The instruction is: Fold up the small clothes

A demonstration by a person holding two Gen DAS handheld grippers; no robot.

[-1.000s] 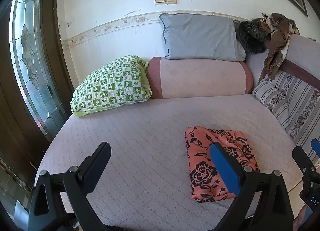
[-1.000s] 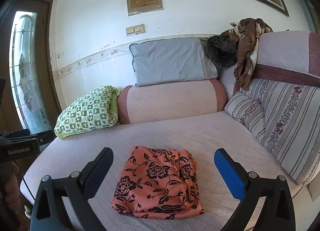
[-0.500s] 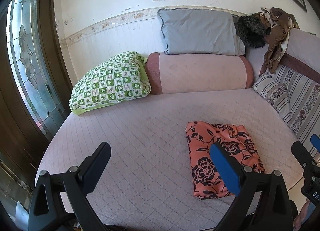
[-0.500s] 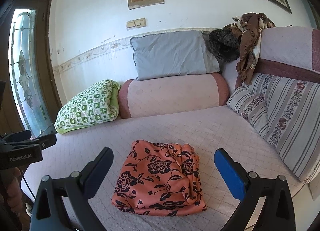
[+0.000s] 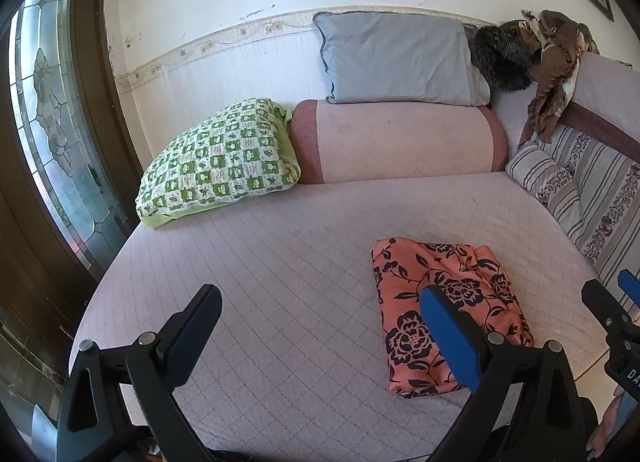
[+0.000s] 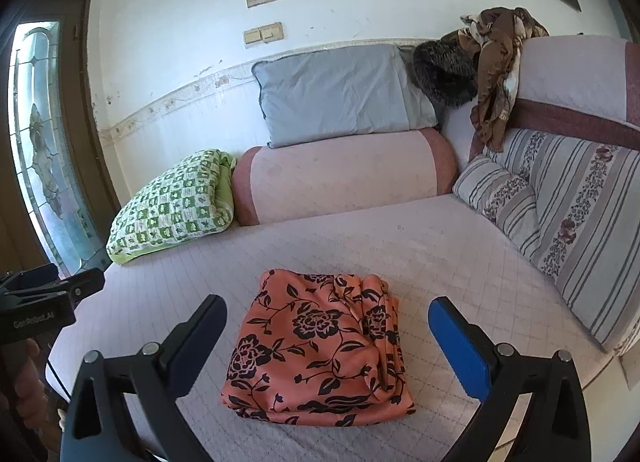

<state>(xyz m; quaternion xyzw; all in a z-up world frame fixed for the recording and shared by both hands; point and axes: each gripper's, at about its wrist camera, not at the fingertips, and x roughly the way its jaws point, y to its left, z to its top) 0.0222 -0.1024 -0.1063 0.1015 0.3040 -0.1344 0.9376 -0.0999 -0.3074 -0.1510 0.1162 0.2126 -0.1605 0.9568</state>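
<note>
Slightly lower in both frames than a second ago, the folded garment (image 6: 320,350) is seen on the bed (image 6: 440,246), lower centre. Both the left hand-held gripper (image 5: 324,330) and right hand-held gripper (image 6: 326,338) are spread, empty. Folding is judged finished; withdrawal is called for next.

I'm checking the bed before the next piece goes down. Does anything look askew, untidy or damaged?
The folded floral garment lies neat and flat on the bedspread. What stands out is elsewhere: a brown cloth bunched and hanging unfolded over the sofa back, and scuffed, chipped paint on the wall.
</note>
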